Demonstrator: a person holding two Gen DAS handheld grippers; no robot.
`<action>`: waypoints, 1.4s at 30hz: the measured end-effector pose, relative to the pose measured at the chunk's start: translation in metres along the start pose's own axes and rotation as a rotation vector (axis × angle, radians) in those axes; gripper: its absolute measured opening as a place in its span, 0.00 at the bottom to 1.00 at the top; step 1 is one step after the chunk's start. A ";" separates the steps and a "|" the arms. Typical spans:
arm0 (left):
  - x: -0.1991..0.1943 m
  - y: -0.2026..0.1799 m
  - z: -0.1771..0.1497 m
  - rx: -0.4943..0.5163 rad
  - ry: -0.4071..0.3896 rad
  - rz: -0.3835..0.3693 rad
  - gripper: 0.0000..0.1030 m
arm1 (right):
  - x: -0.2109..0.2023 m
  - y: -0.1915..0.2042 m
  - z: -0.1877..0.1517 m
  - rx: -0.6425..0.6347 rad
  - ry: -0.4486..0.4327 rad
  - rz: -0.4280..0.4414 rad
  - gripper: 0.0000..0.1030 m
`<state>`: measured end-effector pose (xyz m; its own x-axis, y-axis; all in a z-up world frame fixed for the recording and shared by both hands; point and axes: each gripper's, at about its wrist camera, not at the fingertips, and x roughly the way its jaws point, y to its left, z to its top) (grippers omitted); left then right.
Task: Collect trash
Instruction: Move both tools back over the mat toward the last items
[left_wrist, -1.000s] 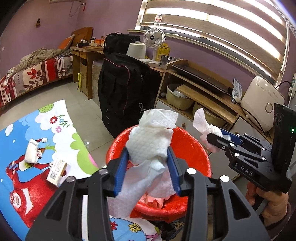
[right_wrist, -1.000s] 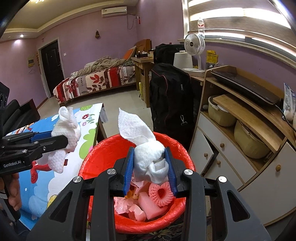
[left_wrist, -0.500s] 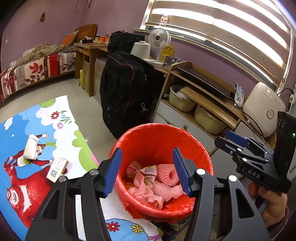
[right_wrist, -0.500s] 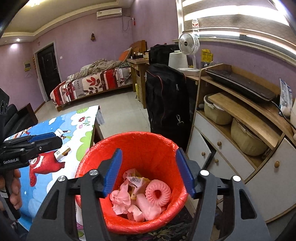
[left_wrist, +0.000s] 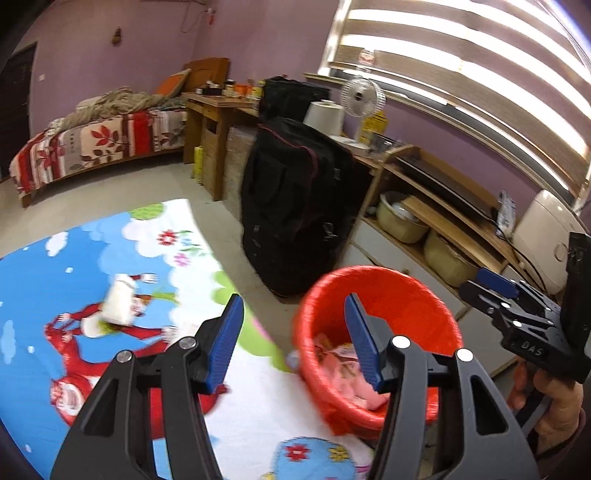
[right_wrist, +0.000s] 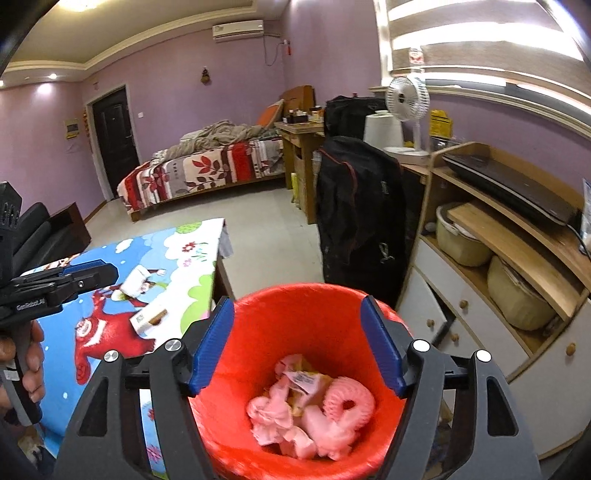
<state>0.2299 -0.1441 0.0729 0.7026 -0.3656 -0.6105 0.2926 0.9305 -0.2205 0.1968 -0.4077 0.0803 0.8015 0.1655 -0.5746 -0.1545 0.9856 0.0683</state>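
Your worktop (right_wrist: 110, 373) wears a bright cartoon-print cloth in blue, white and red. On it you have a crumpled white tissue wad (right_wrist: 135, 283) and, nearer its edge, a small white-and-brown cardboard box (right_wrist: 150, 316). Just beside its edge, the red plastic bin (right_wrist: 295, 325) sits lower.

Daylight is glaring through the window blinds (left_wrist: 461, 74), blowing the slats out to white, while ceiling spots (right_wrist: 51, 75) are warming the purple walls. Motion blur is smearing the left wrist view, especially the red bin (left_wrist: 380, 332) and the bench cloth (left_wrist: 110, 295). Fisheye distortion is bending the edges, with dark vignetting in the corners.
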 end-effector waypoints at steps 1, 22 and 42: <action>-0.002 0.009 0.003 -0.004 -0.006 0.019 0.53 | 0.005 0.006 0.004 -0.005 0.000 0.011 0.66; 0.080 0.180 0.005 -0.104 0.165 0.216 0.52 | 0.110 0.110 0.010 -0.050 0.126 0.119 0.71; 0.095 0.228 -0.019 -0.146 0.236 0.251 0.36 | 0.170 0.204 -0.020 -0.135 0.269 0.149 0.71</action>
<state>0.3514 0.0336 -0.0498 0.5672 -0.1257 -0.8139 0.0224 0.9903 -0.1373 0.2900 -0.1793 -0.0202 0.5857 0.2745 -0.7626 -0.3477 0.9350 0.0694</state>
